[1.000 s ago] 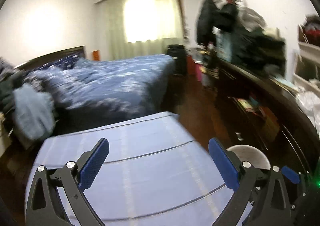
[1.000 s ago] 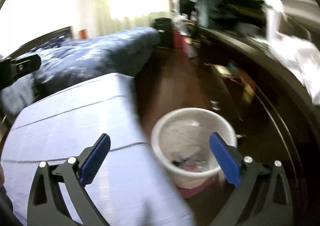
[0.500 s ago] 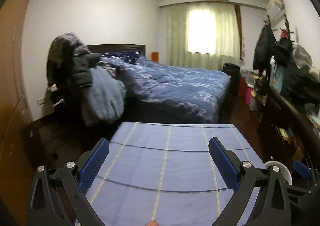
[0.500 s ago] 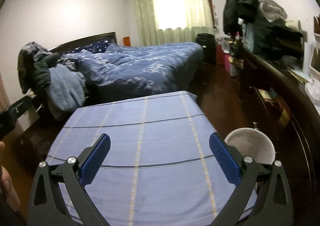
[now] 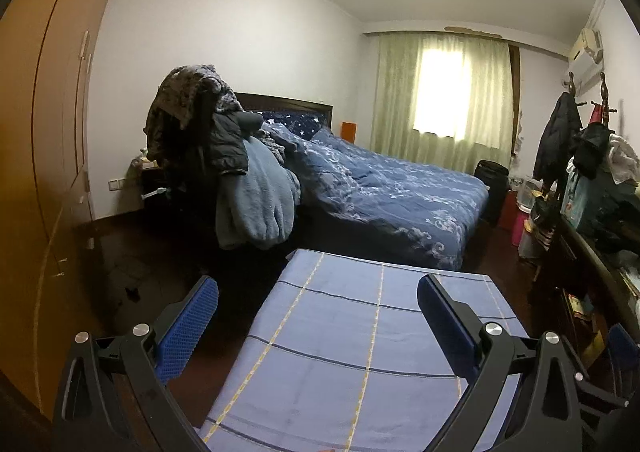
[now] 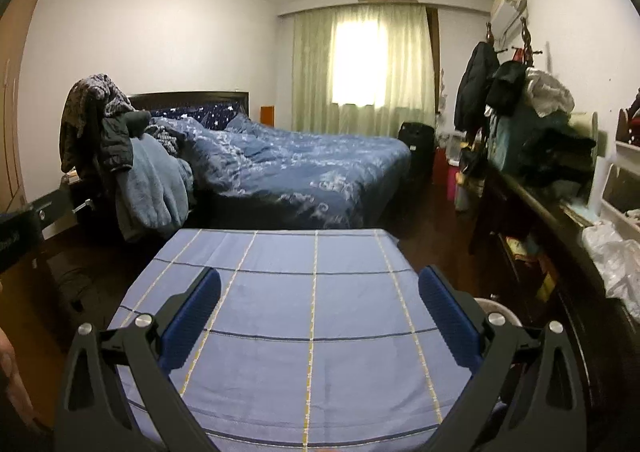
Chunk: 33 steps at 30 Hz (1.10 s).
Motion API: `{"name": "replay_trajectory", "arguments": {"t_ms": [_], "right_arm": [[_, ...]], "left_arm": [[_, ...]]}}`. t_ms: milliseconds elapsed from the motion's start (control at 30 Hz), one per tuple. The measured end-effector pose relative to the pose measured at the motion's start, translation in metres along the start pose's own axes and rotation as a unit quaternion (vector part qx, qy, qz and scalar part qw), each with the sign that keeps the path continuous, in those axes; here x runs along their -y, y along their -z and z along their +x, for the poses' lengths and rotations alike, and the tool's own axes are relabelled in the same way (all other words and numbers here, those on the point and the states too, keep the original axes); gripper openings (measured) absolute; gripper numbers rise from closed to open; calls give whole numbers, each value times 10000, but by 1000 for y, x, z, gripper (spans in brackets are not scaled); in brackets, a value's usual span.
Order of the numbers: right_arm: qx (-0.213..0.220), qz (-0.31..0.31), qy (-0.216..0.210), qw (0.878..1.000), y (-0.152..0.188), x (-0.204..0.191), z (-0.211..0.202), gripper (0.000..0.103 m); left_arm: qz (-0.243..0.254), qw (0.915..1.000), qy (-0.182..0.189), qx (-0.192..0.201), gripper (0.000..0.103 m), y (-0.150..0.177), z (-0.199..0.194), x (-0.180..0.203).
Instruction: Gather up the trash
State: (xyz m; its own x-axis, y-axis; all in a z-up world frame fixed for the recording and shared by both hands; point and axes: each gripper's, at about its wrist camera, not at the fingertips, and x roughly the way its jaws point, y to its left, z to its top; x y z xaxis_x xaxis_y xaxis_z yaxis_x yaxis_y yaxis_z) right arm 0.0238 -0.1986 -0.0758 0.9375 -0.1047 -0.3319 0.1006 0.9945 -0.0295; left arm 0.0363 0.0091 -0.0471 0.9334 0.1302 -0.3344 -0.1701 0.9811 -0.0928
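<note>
A: Both grippers stand empty with jaws wide apart — the left gripper (image 5: 318, 302) and the right gripper (image 6: 320, 294) hover over the blue checked tablecloth (image 6: 312, 312). Where is the trash?

B: None shows on the cloth. The white wastebasket (image 6: 498, 310) sits on the floor off the table's right edge, mostly hidden; its contents cannot be seen.

A: How would it handle?

B: Probably light, crumpled scraps; a gentle pinch across the middle should do.

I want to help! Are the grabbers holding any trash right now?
Left hand-held gripper: open, holding nothing.
Right hand-held gripper: open, holding nothing.
</note>
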Motion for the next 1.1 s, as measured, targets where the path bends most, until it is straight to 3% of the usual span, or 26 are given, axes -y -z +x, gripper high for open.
{"name": "replay_trajectory", "arguments": {"t_ms": [333, 1100], "right_arm": [[287, -129, 16, 9995, -4, 0, -23, 100], [307, -176, -101, 9993, -4, -3, -28, 100]], "left_arm": [[-92, 9997, 107, 200, 99, -3, -17, -10], [-24, 9996, 150, 229, 99, -8, -24, -7]]}}
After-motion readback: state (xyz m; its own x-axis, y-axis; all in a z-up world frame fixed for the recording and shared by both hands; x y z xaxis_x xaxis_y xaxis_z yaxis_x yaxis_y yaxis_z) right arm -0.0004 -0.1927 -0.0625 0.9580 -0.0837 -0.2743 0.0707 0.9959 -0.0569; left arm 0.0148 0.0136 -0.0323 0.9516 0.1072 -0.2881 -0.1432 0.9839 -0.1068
